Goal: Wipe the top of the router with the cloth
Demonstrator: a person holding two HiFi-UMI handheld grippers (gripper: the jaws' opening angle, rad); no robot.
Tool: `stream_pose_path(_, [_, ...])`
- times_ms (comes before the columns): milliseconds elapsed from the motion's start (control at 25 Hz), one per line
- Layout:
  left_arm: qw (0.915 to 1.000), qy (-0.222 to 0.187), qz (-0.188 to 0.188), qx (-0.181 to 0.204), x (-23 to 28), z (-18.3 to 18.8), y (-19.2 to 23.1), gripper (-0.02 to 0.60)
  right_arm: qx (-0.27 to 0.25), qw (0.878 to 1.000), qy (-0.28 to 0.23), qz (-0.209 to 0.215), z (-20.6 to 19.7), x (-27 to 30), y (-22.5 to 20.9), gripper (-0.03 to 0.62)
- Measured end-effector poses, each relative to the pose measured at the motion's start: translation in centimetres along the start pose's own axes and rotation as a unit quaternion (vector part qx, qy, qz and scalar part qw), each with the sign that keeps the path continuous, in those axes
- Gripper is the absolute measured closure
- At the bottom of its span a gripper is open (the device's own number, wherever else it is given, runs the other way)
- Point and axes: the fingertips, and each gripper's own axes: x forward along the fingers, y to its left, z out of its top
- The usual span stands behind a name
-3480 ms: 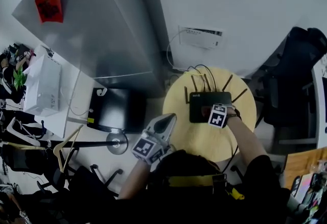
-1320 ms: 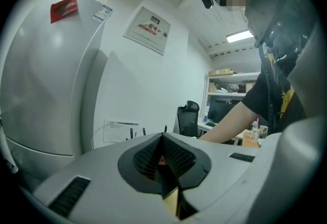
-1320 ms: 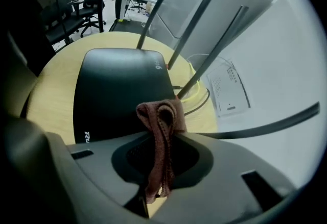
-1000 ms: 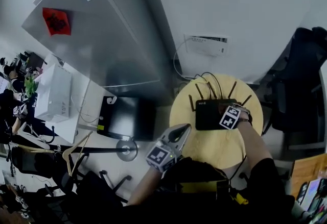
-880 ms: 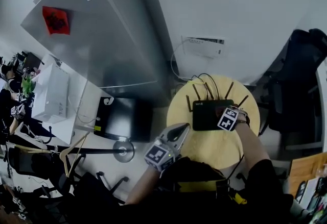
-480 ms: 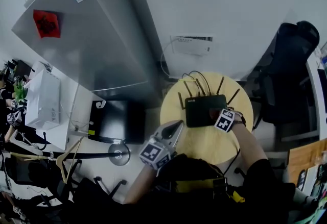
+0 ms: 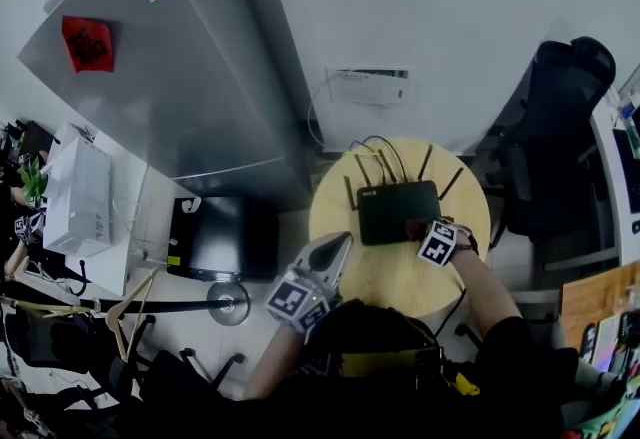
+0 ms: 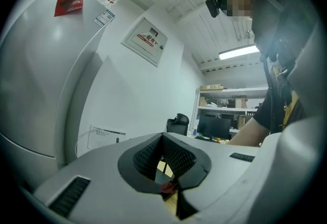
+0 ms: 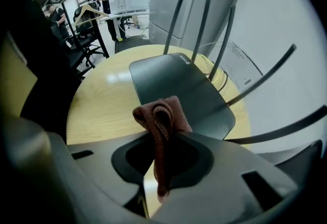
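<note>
A black router (image 7: 398, 212) with several upright antennas lies at the back of a round yellow table (image 7: 385, 272). In the right gripper view the router (image 9: 179, 90) fills the middle, just ahead of the jaws. My right gripper (image 9: 161, 154) is shut on a reddish-brown cloth (image 9: 162, 118); the folded cloth sticks out over the router's near edge. In the head view the right gripper (image 7: 420, 232) sits at the router's near right corner. My left gripper (image 7: 333, 249) hovers at the table's left edge, away from the router, shut with nothing in it (image 8: 163, 139).
A grey fridge (image 7: 170, 77) stands left of the table, with a white wall box (image 7: 368, 87) behind. Cables (image 7: 375, 152) run off the router's back. A black office chair (image 7: 555, 127) is at the right, and a black case (image 7: 215, 237) lies on the floor at the left.
The right gripper with the cloth has slid across the router top to its near right corner. The left gripper has stayed at the table's left edge.
</note>
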Motion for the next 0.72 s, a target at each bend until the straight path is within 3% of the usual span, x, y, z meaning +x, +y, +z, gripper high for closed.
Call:
stream_pose_path(560, [0.9994,0.032,-0.01,-0.006,0.1,-1.9,-0.9,0.588,0.006,1.0,-0.015,0.008,-0.4,-0.5,2.3,0.53])
stream_pose_path(720, [0.9996,0.026,-0.012,-0.004,0.7,-1.8,-1.2,0.588,-0.039,0.999,-0.013,0.031,-1.1,-1.2,4.4,0.531])
